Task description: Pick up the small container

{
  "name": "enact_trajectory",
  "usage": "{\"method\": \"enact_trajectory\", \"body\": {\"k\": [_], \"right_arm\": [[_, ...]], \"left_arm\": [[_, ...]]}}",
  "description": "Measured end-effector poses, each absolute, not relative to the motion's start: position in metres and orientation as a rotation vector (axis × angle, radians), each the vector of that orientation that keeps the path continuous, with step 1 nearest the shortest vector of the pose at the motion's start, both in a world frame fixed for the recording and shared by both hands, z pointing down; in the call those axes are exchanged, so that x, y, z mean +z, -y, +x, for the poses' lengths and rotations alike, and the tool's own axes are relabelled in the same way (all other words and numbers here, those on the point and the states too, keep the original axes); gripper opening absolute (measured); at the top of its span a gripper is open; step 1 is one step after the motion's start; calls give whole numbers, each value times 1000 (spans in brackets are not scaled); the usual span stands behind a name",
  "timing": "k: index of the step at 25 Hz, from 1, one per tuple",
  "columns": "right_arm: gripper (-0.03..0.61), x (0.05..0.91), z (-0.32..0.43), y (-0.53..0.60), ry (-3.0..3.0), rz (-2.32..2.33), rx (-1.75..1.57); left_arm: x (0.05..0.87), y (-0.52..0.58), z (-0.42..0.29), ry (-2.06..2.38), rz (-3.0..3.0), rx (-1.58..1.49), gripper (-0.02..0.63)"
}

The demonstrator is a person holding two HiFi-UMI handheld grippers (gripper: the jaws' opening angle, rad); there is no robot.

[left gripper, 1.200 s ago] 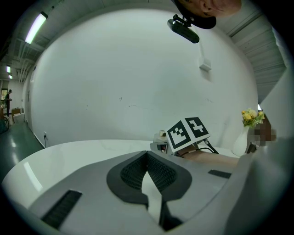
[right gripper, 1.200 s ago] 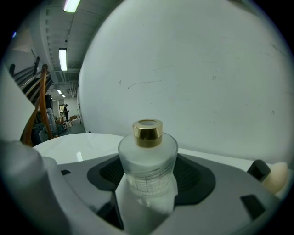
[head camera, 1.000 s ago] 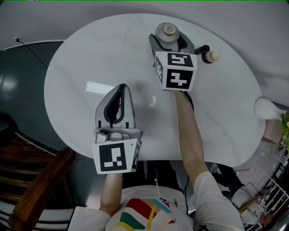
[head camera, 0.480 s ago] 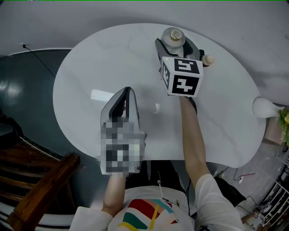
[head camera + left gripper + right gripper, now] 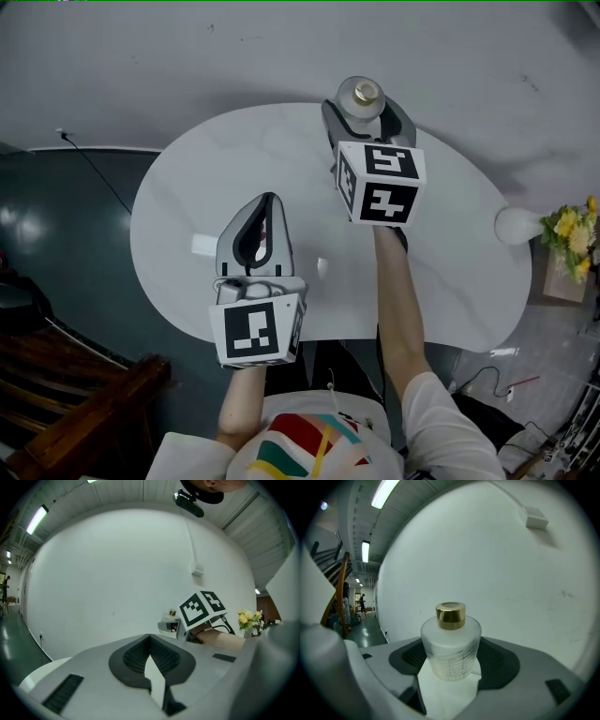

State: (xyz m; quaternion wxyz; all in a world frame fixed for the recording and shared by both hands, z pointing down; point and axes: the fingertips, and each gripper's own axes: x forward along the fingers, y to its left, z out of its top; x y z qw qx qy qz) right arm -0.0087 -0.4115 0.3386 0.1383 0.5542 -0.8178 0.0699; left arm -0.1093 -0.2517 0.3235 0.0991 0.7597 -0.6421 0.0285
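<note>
Far across the white table (image 5: pixel 187 202) by the wall (image 5: pixel 169 56), the right gripper (image 5: pixel 363 105) pinched the small container (image 5: pixel 451 641), the left gripper (image 5: pixel 268 201) closed empty.

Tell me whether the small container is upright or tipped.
Upright: the small container stands straight in the right gripper, gold cap on top.

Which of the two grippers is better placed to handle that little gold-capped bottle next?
Right. The right gripper has its jaws closed on the small container, one on each side. The left gripper sits nearer the person, jaws together and empty, away from it.
</note>
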Motion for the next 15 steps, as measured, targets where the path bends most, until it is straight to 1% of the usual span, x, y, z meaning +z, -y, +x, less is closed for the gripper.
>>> {"method": "enact_trajectory", "body": {"k": [9, 15], "right_arm": [[327, 245, 18, 345, 2393, 1673, 84], [327, 198, 33, 282, 2429, 1705, 33]], "left_arm": [[247, 238, -95, 1947, 2352, -23, 17], [206, 216, -81, 1962, 2427, -44, 17]]}}
